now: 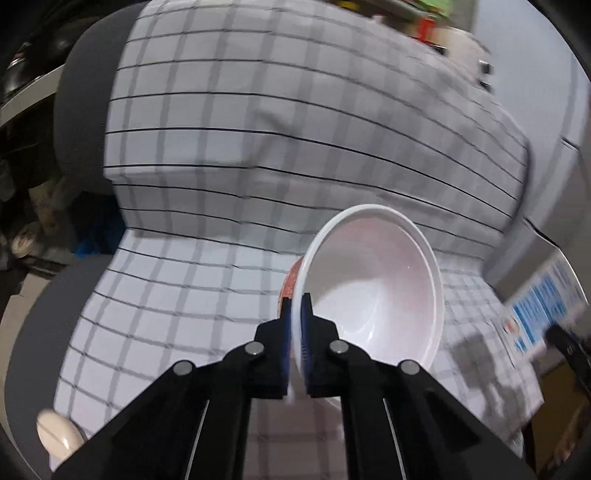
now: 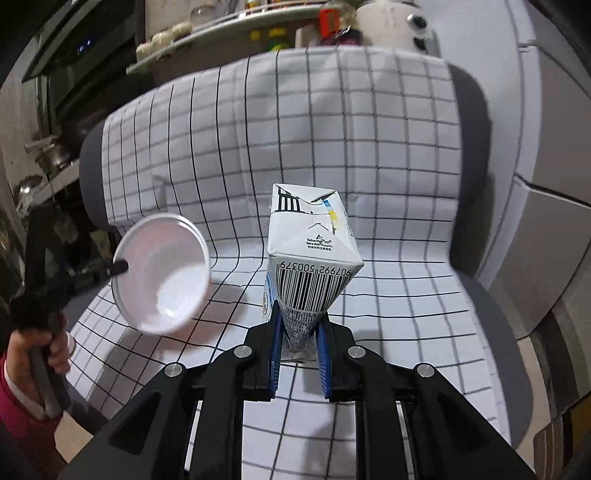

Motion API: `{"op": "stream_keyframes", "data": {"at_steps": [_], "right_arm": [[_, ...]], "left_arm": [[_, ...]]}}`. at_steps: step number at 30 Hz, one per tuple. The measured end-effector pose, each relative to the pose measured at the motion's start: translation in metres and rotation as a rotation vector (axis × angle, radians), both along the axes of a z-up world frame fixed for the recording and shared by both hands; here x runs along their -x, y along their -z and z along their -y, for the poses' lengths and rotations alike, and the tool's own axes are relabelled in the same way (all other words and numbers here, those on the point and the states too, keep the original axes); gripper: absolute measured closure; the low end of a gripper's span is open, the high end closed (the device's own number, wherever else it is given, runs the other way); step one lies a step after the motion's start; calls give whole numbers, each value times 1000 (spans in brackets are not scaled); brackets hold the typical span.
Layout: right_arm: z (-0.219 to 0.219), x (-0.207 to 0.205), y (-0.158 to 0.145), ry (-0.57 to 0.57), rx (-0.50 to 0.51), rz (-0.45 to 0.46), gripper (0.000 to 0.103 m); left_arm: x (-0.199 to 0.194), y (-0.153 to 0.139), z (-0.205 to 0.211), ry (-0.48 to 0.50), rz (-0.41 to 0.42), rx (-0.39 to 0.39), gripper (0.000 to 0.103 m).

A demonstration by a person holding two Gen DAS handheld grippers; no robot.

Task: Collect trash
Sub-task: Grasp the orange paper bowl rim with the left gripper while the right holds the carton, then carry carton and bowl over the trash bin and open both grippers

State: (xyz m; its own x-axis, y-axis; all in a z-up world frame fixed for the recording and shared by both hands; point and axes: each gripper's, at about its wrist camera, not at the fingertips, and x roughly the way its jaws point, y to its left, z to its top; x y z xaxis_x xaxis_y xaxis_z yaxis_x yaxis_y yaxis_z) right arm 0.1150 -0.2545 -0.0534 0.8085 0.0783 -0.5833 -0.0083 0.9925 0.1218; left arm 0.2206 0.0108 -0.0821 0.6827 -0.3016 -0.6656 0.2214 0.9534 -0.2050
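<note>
My left gripper is shut on the rim of an empty white instant-noodle bowl with a red outside, held in the air above the seat. The bowl also shows in the right wrist view, with the left gripper pinching its rim at the left. My right gripper is shut on a white and blue drink carton with a barcode, squeezed flat at its near end, held above the seat. In the left wrist view the carton shows blurred at the right edge.
Both hover over a grey armchair covered by a white checked cloth. Cluttered shelves stand behind it, white cabinets to the right. A person's hand holds the left gripper's handle.
</note>
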Motion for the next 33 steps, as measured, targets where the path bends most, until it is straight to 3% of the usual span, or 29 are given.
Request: {"op": "stream_keyframes", "data": {"at_steps": [9,18,25,33], "right_arm": [[37,57,2,87,-38,-6,85],[91,133,8,234,-51,23,85],[151,214,18,428,-59,23,85],[220,297,46,691,-61,-45,85]], "left_arm": [[70,-13,67,132,34,-3,100],[120,4,152,337,32,-19,100],[162,8,232,564,35,-30,100],[217,26,336,814,-3,-76,100]]}}
